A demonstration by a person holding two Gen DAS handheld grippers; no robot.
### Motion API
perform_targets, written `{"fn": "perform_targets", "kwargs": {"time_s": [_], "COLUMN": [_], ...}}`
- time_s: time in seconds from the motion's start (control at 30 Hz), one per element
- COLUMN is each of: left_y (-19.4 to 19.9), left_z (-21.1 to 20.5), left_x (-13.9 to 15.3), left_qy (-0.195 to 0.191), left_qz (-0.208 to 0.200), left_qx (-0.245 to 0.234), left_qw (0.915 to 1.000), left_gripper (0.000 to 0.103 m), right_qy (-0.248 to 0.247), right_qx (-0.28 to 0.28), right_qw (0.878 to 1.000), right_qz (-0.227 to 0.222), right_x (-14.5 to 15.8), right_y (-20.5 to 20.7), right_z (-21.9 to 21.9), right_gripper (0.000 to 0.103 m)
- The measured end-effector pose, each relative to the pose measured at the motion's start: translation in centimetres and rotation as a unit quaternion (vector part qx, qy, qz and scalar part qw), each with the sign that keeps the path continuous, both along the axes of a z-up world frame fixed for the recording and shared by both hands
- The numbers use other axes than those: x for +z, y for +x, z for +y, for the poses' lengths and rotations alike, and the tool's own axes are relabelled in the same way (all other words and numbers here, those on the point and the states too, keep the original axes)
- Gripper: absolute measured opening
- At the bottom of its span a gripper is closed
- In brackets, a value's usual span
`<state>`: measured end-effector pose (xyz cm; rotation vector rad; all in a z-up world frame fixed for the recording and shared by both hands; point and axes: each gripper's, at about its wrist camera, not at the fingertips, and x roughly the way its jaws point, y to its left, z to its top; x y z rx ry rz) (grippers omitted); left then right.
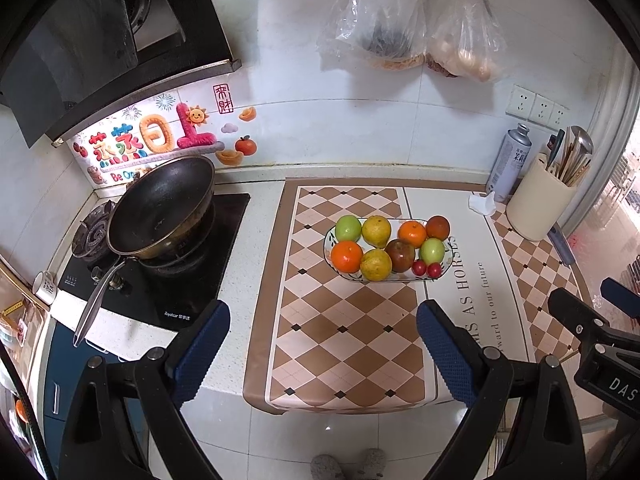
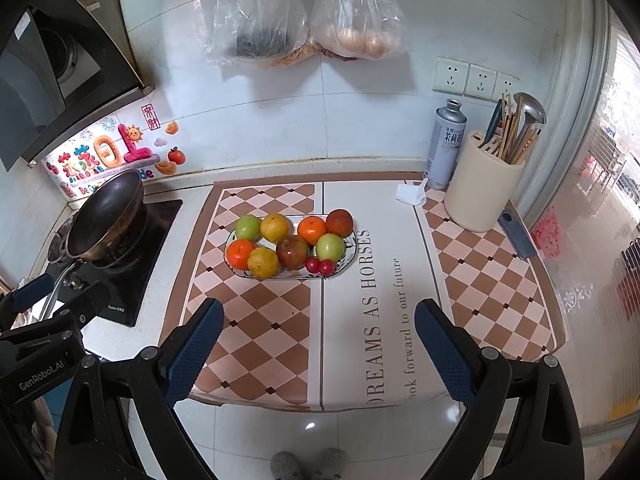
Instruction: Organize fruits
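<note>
All the fruit sits together in one long dish (image 1: 329,245) in the middle of the mat (image 1: 344,340) on the counter. I see two oranges (image 1: 346,256), two green apples (image 1: 348,228), two yellow fruits (image 1: 376,231), two dark red fruits (image 1: 401,255) and two little red ones (image 1: 419,267) at the dish's near edge, touching each other. They lie in neat rows, so the dish may be the tidy end of the job, or it may be the pile I am meant to sort out from; I cannot tell which. My left tongs (image 1: 323,332) are wide open and hold nothing, hanging back from the dish near the counter edge. My right tongs (image 2: 319,328) are wide open and empty too, at about the same spot, I think so that I can see the whole dish. The mat reads "DREAMS AS HORSES" and "forward to our future". The stove (image 1: 168,280) beside it holds a black pan (image 1: 160,212), and a small word on its glass is too tiny for me to read. One tool arm says "GenRobot.AI". A gray can (image 2: 446,144) by the wall has Chinese writing, next to a cream pot (image 2: 480,196) of chopsticks.
</note>
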<state>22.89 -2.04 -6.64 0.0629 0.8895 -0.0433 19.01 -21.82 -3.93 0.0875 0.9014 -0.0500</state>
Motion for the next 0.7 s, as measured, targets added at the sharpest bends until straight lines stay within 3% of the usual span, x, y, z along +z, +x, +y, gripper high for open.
{"fn": "perform_targets", "kwargs": {"time_s": [0.7], "left_y": [-0.39], "left_z": [-0.18], "left_x": [0.63], "left_qy": [0.000], "left_qz": [0.001], "left_qx": [-0.004], "left_qw": [1.0000], "left_gripper": [0.096], "right_qy": [0.000], "right_qx": [0.000], "right_qw": [1.000], "right_qz": [0.001], "right_x": [0.06], "right_y": [-0.19], "right_z": [-0.03], "right_gripper": [0.098]}}
